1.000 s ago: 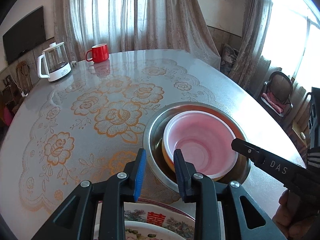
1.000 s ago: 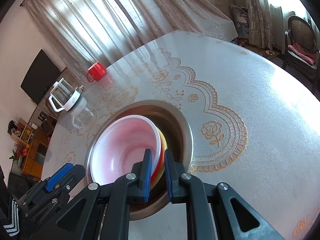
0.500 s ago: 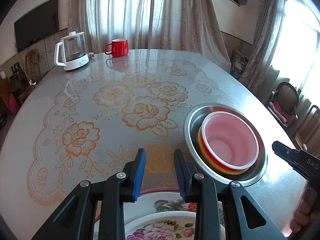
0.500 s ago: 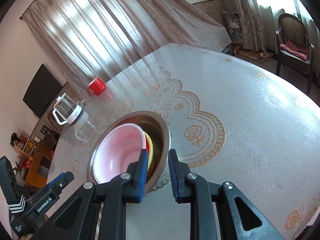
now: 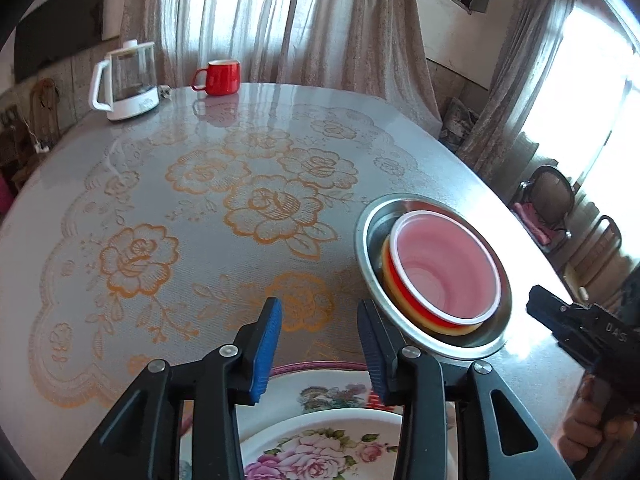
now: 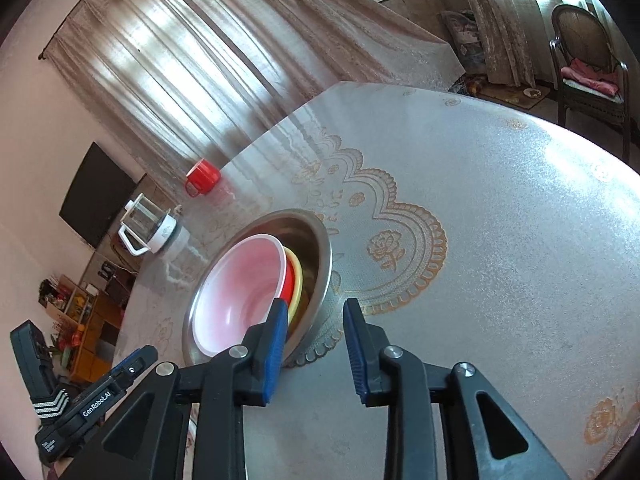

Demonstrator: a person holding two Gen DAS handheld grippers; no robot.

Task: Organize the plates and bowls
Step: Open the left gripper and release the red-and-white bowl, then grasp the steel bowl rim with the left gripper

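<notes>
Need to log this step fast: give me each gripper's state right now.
Left gripper: open, holding nothing; its jaws have just been opening.
Right gripper: open, holding nothing; its jaws have just been opening, off the bowls.

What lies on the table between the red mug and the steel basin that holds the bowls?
Nothing stands between the red mug and the steel basin; in the left wrist view that stretch is bare floral tablecloth. The kettle stands beside the mug.

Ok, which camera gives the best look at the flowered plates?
The left wrist view: the flowered plates sit stacked right under the left claw, rose pattern and pink rim visible, though partly covered by it. The right wrist view shows nothing of them.
</notes>
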